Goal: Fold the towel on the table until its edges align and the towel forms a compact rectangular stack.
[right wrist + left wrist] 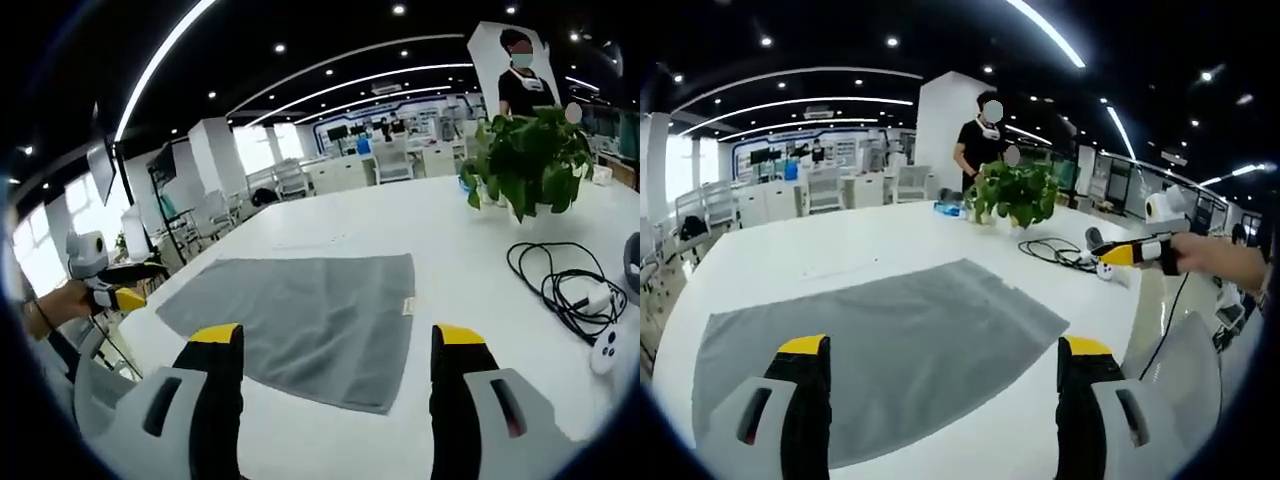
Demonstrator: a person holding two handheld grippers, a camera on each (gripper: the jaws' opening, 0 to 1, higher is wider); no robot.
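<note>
Towel unfolded, no fold started.
Grey towel [310, 315] lay flat on white counter [870, 245]; left tongs [945, 350] and right tongs [340, 335] gaped apart, empty, likely lining up for edges.

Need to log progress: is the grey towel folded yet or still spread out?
Spread out: the grey towel lies as one flat layer on the white table, no fold visible.

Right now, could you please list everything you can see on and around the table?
towel: one, grey, spread flat on the table
table: one, white
potted plant: one, green, far side of the table
cable: one, black, coiled beside the plant
person: one, black top, standing behind the plant
chairs: several, pale, background
left gripper: yellow-tipped jaws, open
right gripper: yellow-tipped jaws, open
</note>
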